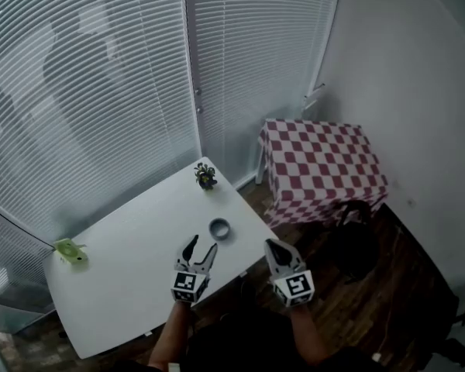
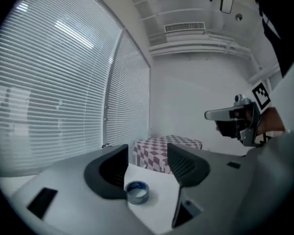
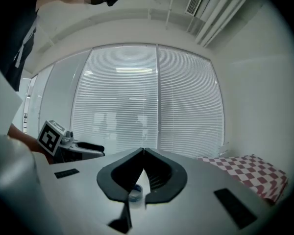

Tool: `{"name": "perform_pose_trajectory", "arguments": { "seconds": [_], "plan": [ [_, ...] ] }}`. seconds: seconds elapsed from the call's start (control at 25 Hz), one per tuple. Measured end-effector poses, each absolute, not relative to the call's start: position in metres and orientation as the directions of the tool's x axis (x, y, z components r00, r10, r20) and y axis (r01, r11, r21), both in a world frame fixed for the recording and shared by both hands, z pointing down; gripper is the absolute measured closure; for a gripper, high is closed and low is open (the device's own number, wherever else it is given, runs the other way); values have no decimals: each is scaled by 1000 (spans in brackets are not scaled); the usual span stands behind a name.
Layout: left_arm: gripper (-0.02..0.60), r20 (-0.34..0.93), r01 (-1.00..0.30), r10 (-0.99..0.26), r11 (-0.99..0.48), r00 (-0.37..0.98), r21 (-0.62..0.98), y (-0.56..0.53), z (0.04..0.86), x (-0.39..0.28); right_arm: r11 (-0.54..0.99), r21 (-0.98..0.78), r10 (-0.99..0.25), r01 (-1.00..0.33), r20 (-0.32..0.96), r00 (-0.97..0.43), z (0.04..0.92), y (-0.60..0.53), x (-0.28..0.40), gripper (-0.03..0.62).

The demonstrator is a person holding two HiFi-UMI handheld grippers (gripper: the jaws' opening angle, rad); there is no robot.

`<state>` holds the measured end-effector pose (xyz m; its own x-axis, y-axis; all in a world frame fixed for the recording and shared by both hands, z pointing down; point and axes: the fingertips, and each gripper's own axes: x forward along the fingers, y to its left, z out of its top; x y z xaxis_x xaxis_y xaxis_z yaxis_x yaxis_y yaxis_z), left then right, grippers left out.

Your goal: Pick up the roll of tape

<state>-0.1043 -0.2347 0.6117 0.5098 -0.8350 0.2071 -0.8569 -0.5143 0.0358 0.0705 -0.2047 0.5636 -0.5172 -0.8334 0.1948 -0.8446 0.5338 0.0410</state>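
Observation:
The roll of tape (image 1: 219,229), a small blue-grey ring, lies flat on the white table (image 1: 132,270) near its right edge. My left gripper (image 1: 201,249) hovers just short of it, jaws open and empty. In the left gripper view the tape (image 2: 137,192) lies on the table beyond the spread jaws, near the left jaw, with the left gripper (image 2: 147,166) apart from it. My right gripper (image 1: 276,246) hangs past the table's right edge, shut and empty. In the right gripper view the right gripper (image 3: 143,152) has its tips touching, and the tape (image 3: 134,195) shows below them.
A small dark potted figure (image 1: 205,176) stands at the table's far corner and a green object (image 1: 70,250) at its left corner. A red-checked covered stand (image 1: 322,165) and a black bag (image 1: 356,235) sit to the right on the wood floor. Window blinds (image 1: 101,91) lie behind.

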Motion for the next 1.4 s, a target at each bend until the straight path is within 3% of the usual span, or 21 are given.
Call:
{"name": "perform_pose_trajectory", "arguments": {
  "seconds": [0.16, 0.6, 1.04, 1.4],
  "plan": [
    [336, 224, -859, -834, -510, 505, 39, -259, 634, -90, 532, 46, -836, -846, 190, -515, 564, -218, 84, 586],
    [334, 452, -783, -700, -622, 553, -5, -291, 725, -59, 532, 14, -834, -846, 181, -521, 580, -230, 103, 586],
    [336, 650, -695, -562, -715, 511, -71, -299, 806, -41, 547, -1, -821, -837, 195, -537, 588, -232, 103, 586],
    [336, 707, -665, -512, -742, 487, -80, -314, 838, -38, 548, -6, -813, -837, 231, -534, 603, -231, 111, 586]
  ]
}}
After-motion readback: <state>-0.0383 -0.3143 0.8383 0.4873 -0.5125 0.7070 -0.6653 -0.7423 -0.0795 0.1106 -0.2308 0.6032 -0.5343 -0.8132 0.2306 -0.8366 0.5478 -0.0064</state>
